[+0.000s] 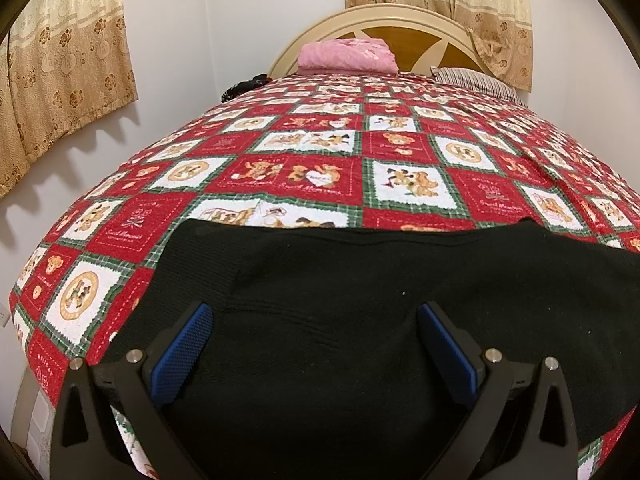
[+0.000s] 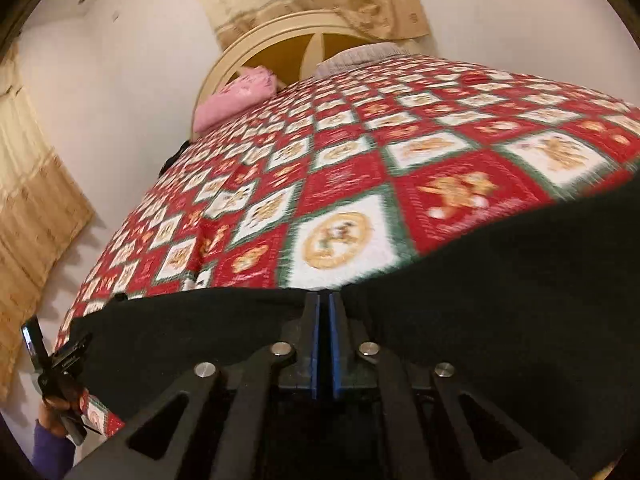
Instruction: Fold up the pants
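Note:
Black pants [image 1: 340, 300] lie spread on a red patchwork quilt [image 1: 320, 152] near the foot of the bed. My left gripper [image 1: 314, 312] is open, its blue-padded fingers [image 1: 188, 340] low over the pants cloth with nothing between them. In the right wrist view the pants [image 2: 500, 280] fill the lower frame, blurred. My right gripper [image 2: 324, 300] is shut, its blue pads pressed together at the far edge of the black cloth; whether cloth sits between them is hidden. The left gripper and the hand holding it show at the lower left of the right wrist view [image 2: 60, 372].
A pink folded blanket [image 1: 346, 56] and a striped pillow [image 1: 476, 80] lie at the headboard [image 1: 404, 20]. Beige curtains [image 1: 60, 68] hang on the left wall and behind the bed. A dark item [image 1: 244, 86] lies at the quilt's far left edge.

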Demonstrator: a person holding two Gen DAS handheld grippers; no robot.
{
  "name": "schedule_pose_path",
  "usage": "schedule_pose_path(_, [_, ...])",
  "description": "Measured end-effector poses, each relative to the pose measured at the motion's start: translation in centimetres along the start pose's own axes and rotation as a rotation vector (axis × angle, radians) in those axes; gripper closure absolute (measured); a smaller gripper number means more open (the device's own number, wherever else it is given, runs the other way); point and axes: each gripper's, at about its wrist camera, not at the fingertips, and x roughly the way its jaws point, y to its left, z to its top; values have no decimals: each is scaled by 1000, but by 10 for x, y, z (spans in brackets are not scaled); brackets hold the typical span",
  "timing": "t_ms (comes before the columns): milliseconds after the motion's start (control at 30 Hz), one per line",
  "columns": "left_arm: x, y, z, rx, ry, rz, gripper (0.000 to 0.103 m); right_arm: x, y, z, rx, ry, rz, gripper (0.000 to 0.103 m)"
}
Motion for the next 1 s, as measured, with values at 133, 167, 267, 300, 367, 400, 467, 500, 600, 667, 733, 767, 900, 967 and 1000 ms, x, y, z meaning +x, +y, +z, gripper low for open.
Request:
schedule_pose_path(133, [0, 0, 0, 1, 0, 2, 0, -41, -17, -2, 98, -154, 97, 96])
schedule_pose_path(167, [0, 0, 0, 1, 0, 3, 0, -51, -23, -6, 102, -188, 60, 96])
schedule_pose_path(267, [0, 0, 0, 0, -1, 3, 0, -55, -45, -13, 88, -175, -114, 86])
schedule_pose_path(300, [0, -1, 0, 2, 0, 4, 0, -51, -55, -15, 91, -141, -151, 85])
schedule_pose_path(367, [0, -1, 0, 2, 1, 6, 0, -59, -65, -12, 114, -154, -100, 85])
schedule_pose_path(400, [0, -1, -1, 2, 2, 8, 0, -66, -65, -8, 122, -170, -145, 85])
schedule_pose_path(467, [0, -1, 0, 1, 3, 12, 0, -86, -71, 1, 138, -269, -213, 84])
schedule_pose_path(500, [0, -1, 0, 2, 3, 14, 0, -93, -77, 6, 154, -305, -233, 74])
schedule_pose_path(600, [0, -1, 0, 1, 4, 16, 0, -88, -96, 19, 145, -279, -272, 41])
schedule_pose_path(667, [0, -1, 0, 1, 4, 16, 0, -78, -110, 18, 114, -229, -390, 49])
schedule_pose_path(733, [0, -1, 0, 2, 3, 17, 0, -84, -116, 15, 117, -283, -445, 62])
schedule_pose_path(767, [0, 0, 0, 0, 2, 17, 0, -88, -118, 15, 148, -298, -470, 64])
schedule_pose_path(900, [0, -3, -1, 1, 1, 23, 0, -107, -144, 4, 341, -356, -506, 64])
schedule_pose_path(967, [0, -3, 0, 1, 0, 23, 0, -119, -144, -1, 377, -380, -491, 64])
schedule_pose_path(1000, [0, -3, 0, 1, 1, 25, 0, -128, -139, -4, 375, -416, -495, 63])
